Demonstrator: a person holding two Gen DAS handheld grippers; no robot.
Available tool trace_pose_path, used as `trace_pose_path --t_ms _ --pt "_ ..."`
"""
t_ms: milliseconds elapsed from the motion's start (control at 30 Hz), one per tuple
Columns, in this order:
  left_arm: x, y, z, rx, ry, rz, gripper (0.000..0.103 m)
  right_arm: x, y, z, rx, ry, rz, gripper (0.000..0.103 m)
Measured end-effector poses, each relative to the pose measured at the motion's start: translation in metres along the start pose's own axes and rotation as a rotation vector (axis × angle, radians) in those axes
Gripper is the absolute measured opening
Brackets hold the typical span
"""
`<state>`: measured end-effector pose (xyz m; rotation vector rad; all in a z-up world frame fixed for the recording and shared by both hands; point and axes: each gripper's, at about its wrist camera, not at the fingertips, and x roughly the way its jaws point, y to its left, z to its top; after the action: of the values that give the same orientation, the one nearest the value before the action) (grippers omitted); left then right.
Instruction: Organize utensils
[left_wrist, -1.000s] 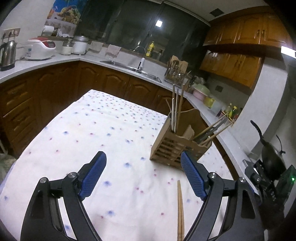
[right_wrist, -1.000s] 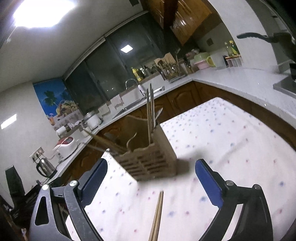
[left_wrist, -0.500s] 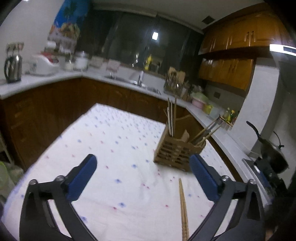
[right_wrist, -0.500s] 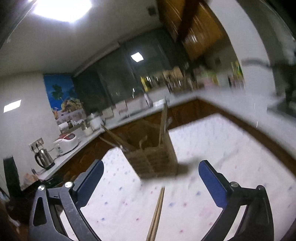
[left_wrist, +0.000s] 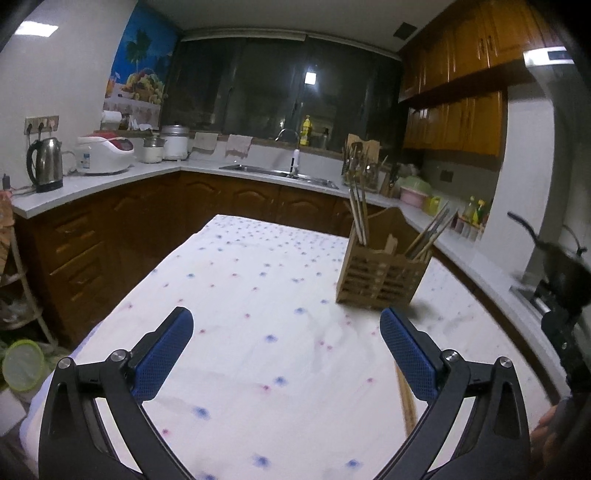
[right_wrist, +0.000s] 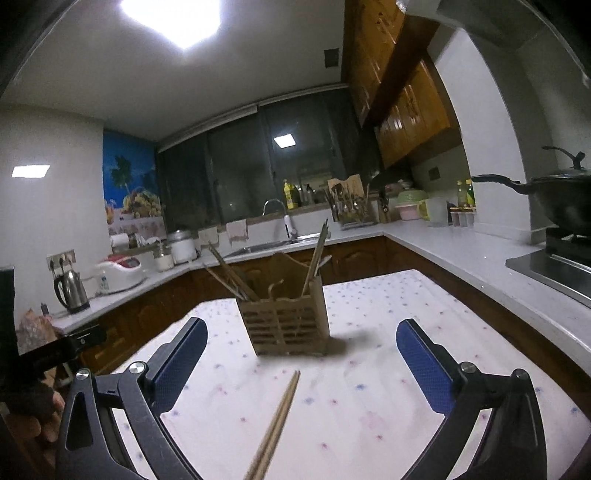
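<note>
Chopsticks (right_wrist: 275, 424) are your loose end: one pair lies flat on the table (left_wrist: 258, 332) toward its near edge, just in front of the wooden holder (right_wrist: 286, 323), which already stands several upright. Your left gripper (left_wrist: 286, 350) and right gripper (right_wrist: 301, 360) both hang spread wide and empty. A spotted cloth covers the table; dark cabinets and pale counters surround you.
</note>
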<state>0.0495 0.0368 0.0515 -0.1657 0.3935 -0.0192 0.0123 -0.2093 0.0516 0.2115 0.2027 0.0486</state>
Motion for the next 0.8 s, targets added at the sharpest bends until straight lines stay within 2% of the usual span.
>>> trace_pose_path --t_ms 333,533,800 --pt "-0.004 -0.003 -0.029 0.074 -0.006 0.056 0.103 -0.008 0.011 -0.027 -0.077 0.008 0.003 0.103" --pt "-0.004 -0.011 -0.041 0.084 -0.008 0.061 0.103 -0.010 0.004 -0.038 -0.065 0.024 -0.003 0.103" --pt "-0.006 -0.036 -0.057 0.182 -0.018 0.068 0.103 -0.018 -0.004 -0.043 -0.053 0.028 -0.014 0.103"
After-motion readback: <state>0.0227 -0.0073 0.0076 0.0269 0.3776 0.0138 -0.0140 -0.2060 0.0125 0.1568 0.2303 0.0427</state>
